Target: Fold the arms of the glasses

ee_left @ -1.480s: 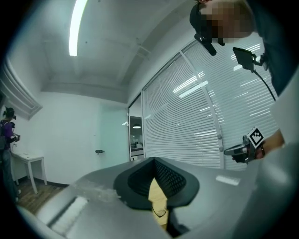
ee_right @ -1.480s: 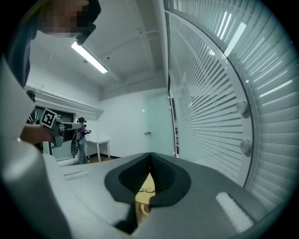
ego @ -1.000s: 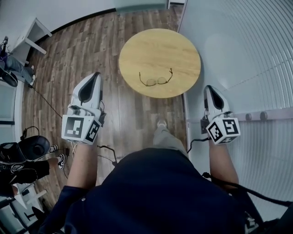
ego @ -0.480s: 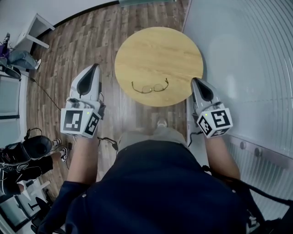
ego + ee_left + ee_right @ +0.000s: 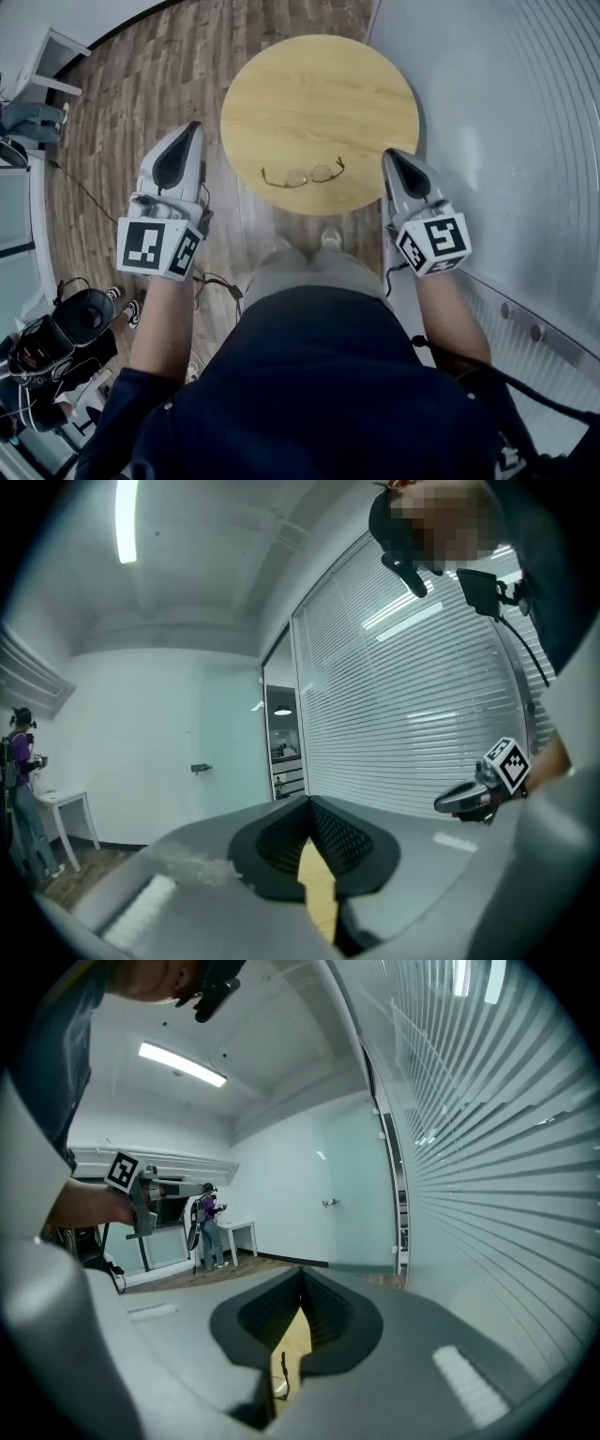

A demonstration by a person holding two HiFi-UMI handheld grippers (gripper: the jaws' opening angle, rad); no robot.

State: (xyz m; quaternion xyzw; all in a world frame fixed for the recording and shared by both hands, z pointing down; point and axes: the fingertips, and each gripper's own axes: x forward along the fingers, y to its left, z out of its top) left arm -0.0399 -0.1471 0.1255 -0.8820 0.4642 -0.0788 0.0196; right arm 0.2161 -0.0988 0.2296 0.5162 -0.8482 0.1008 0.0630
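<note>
Thin-framed glasses (image 5: 302, 174) lie arms open near the front edge of a round wooden table (image 5: 319, 84). My left gripper (image 5: 192, 127) hangs over the floor just left of the table, jaws shut and empty. At the table's front right edge is my right gripper (image 5: 387, 154), also shut, a short way right of the glasses. In the right gripper view a sliver of the glasses (image 5: 281, 1375) shows through the narrow slit under the closed jaws of the right gripper (image 5: 302, 1275). The left gripper view shows the left gripper (image 5: 310, 803) with only a strip of tabletop (image 5: 318, 892) below it.
A wall of white blinds (image 5: 506, 112) runs close along the right. Wooden floor (image 5: 141, 84) lies left of the table, with a white desk (image 5: 52, 58) far left, dark bags (image 5: 56, 328) at lower left, and a cable (image 5: 217, 286). A person (image 5: 208, 1224) stands by the desk.
The person has stepped closer to the table. Both grippers moved forward; the right one now reaches the table's right front edge beside the glasses. The glasses have not moved.
</note>
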